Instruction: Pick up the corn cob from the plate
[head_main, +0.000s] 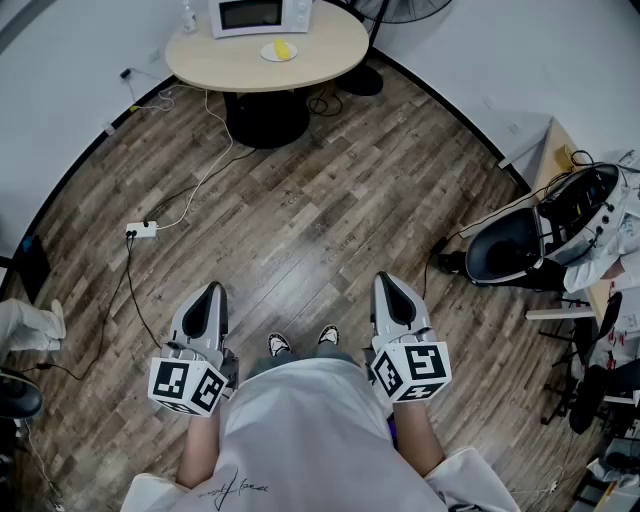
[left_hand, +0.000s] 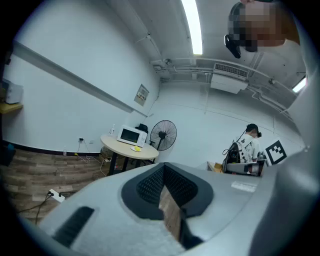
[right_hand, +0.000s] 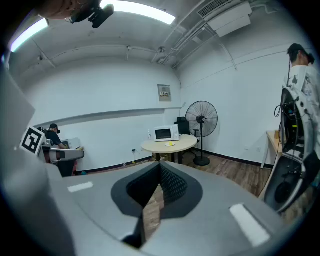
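The yellow corn cob (head_main: 283, 48) lies on a small white plate (head_main: 270, 54) on the round wooden table (head_main: 330, 52) at the far end of the room, in front of a white microwave (head_main: 259, 15). In the left gripper view the corn cob (left_hand: 136, 148) is a small yellow spot far off, and likewise the corn cob (right_hand: 170, 143) in the right gripper view. My left gripper (head_main: 209, 292) and right gripper (head_main: 389, 283) are held low, close to the body, over the wooden floor. Both are shut with nothing between the jaws, and both are far from the table.
A white power strip (head_main: 141, 230) and cables lie on the floor at left. A black chair (head_main: 505, 248) and a desk with gear stand at right. A standing fan (right_hand: 201, 117) is beside the table. A person (left_hand: 251, 142) sits at the side.
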